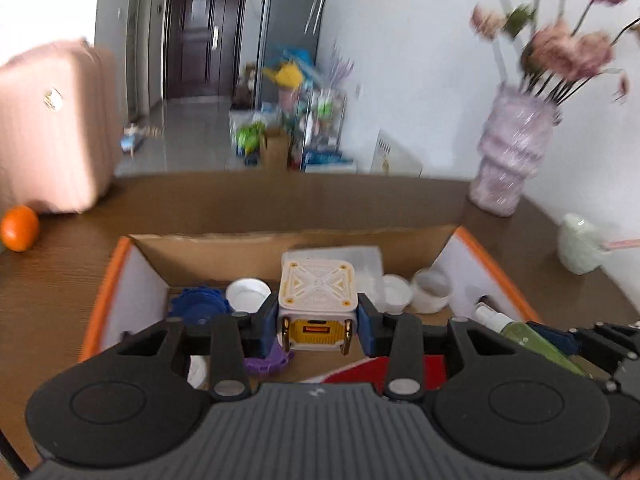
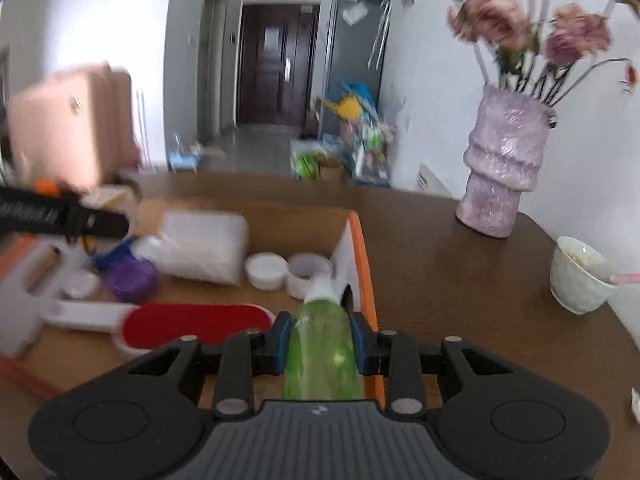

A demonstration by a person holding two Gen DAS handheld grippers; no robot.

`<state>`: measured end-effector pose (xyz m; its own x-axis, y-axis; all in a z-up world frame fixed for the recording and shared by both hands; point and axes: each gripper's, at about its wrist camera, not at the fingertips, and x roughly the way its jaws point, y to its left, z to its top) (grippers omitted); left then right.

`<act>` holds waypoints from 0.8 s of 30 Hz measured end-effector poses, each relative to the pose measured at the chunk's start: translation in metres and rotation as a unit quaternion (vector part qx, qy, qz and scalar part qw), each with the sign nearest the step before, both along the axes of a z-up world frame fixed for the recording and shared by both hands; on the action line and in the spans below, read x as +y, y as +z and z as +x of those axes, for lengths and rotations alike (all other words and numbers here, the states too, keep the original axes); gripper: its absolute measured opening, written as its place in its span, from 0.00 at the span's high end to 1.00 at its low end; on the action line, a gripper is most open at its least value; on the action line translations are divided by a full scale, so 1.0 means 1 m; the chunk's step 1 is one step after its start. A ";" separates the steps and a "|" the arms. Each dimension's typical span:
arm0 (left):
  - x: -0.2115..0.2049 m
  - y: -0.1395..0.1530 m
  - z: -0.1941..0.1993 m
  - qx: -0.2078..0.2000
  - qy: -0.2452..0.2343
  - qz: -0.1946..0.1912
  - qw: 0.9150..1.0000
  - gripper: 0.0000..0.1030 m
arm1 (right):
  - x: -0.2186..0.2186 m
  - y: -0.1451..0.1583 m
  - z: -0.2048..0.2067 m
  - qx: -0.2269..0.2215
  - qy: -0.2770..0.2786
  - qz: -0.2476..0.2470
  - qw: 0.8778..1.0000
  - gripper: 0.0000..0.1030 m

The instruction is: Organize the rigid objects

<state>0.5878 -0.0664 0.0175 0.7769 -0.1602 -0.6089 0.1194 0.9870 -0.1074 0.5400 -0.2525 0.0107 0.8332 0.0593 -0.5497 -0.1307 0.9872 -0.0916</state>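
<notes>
My left gripper [image 1: 318,326] is shut on a white and yellow cube charger [image 1: 318,284], its two metal prongs pointing down. It hangs over an open cardboard box [image 1: 102,280] with orange rims. In the right wrist view my right gripper [image 2: 320,342] is shut on a green bottle [image 2: 322,360] with a white cap, just inside the box's right wall [image 2: 362,264]. The same bottle [image 1: 528,338] shows at the right of the left wrist view. In the box lie white lids [image 2: 266,270], a tape roll [image 2: 308,274], a red oval brush [image 2: 192,326], a purple lid [image 2: 130,280] and a clear plastic case [image 2: 204,246].
The box stands on a brown wooden table [image 2: 460,280]. A lilac vase of flowers [image 2: 504,164] stands at the back right, with a pale green bowl [image 2: 580,276] nearer. An orange [image 1: 20,228] and a pink suitcase [image 1: 52,128] are at the left.
</notes>
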 end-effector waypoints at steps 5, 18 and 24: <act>-0.005 -0.021 0.014 0.002 -0.019 0.002 1.000 0.56 | 0.023 -0.013 0.017 0.002 0.028 -0.072 0.997 0.73; 0.015 0.030 -0.033 -0.025 -0.010 0.057 0.998 0.36 | 0.007 0.070 0.004 -0.017 0.068 0.002 0.998 0.50; 0.052 0.061 -0.088 -0.051 0.022 0.084 0.995 0.17 | -0.009 0.090 -0.035 -0.011 0.080 0.042 0.996 0.28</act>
<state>0.4997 -0.0144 0.0786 0.8396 -0.0274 -0.5425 0.0772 0.9946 0.0692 0.5054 -0.2616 0.1008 0.8209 0.2376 -0.5193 -0.2861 0.9581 -0.0139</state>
